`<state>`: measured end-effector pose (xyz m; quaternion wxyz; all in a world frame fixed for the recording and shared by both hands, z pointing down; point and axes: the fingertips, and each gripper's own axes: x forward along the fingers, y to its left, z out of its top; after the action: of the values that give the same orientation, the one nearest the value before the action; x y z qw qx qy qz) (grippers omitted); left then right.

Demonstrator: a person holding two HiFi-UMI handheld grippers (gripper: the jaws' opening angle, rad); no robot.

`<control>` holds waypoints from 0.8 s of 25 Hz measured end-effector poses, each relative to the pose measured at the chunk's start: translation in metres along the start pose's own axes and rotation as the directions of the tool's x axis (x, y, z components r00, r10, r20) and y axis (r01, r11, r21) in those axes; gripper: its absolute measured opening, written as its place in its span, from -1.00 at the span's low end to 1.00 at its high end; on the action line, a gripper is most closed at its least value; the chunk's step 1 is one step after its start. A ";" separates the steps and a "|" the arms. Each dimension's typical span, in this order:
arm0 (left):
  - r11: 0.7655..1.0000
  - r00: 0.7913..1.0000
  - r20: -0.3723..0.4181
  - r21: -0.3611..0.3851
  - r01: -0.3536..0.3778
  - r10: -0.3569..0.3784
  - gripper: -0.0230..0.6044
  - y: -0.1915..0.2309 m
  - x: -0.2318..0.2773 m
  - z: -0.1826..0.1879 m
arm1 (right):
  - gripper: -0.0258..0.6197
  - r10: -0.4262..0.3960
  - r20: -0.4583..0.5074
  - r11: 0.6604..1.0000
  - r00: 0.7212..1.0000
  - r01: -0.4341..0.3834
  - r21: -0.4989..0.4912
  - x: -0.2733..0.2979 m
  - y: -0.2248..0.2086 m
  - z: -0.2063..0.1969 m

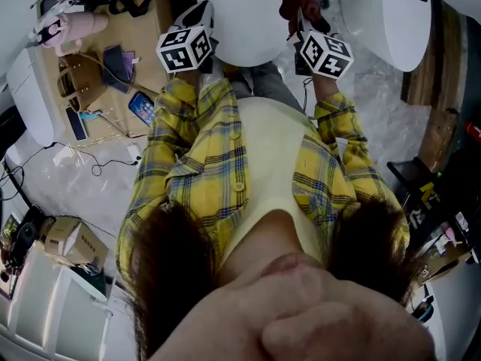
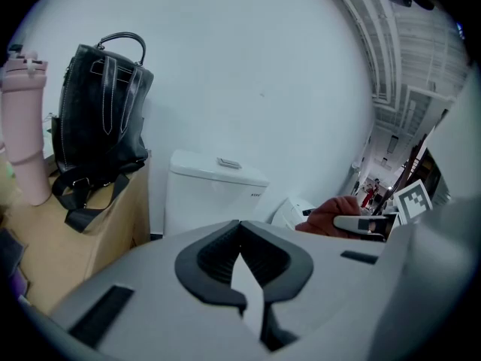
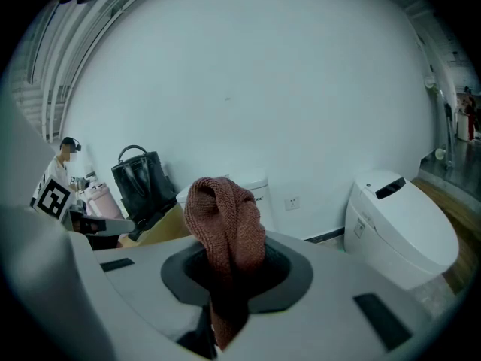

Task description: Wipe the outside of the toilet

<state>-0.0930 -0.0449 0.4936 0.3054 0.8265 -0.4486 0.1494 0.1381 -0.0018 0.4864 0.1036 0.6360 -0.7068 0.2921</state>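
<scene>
Head view: the toilet [image 1: 252, 17] stands at 12 o'clock, straight ahead of the person's yellow plaid shirt [image 1: 203, 171]. Its rounded white front points toward 6 o'clock, so its long axis runs from 12 to 6. The left hand-held gripper [image 1: 195, 19] hovers at the toilet's 9 o'clock edge. The right hand-held gripper [image 1: 304, 22] is at its 3 o'clock edge and carries a reddish cloth [image 1: 294, 4]. A second toilet [image 1: 394, 17] stands at 1 o'clock, apart from the first. A wooden bench [image 1: 98, 89] at 10 o'clock holds phones, cables and a pink bottle [image 1: 68, 27].

Left gripper view: the jaws are pressed together at their tips with nothing between them. Beyond them the toilet's cistern stands upright against the white wall, with the flush button on top. A black bag [image 2: 101, 119] sits on the bench at 10 o'clock, and the pink bottle is at 9.

Right gripper view: the jaws pinch the knitted cloth. It bunches upright above them and hides most of the cistern behind. The second toilet is at 3 o'clock, well apart, and the bag is at 9.
</scene>
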 end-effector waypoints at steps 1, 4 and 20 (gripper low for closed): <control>1.000 1.000 -0.001 -0.005 0.001 -0.001 -0.90 0.000 0.000 -0.001 | -0.67 -0.002 0.002 1.000 1.000 0.002 0.002 -0.001 0.000 0.000; 1.000 1.000 -0.001 -0.013 0.004 -0.004 -0.90 -0.002 -0.002 -0.002 | -0.67 -0.005 0.009 1.000 1.000 0.005 0.010 -0.004 0.000 0.001; 0.999 1.000 0.029 -0.036 0.003 -0.002 -0.90 -0.002 -0.012 0.007 | -0.67 0.003 0.029 0.999 1.000 -0.004 0.051 -0.008 0.007 0.010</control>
<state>-0.0981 -0.0402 0.4811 0.3138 0.8235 -0.4548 0.1288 0.1351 -0.0002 0.4721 0.0765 0.6413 -0.7016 0.3010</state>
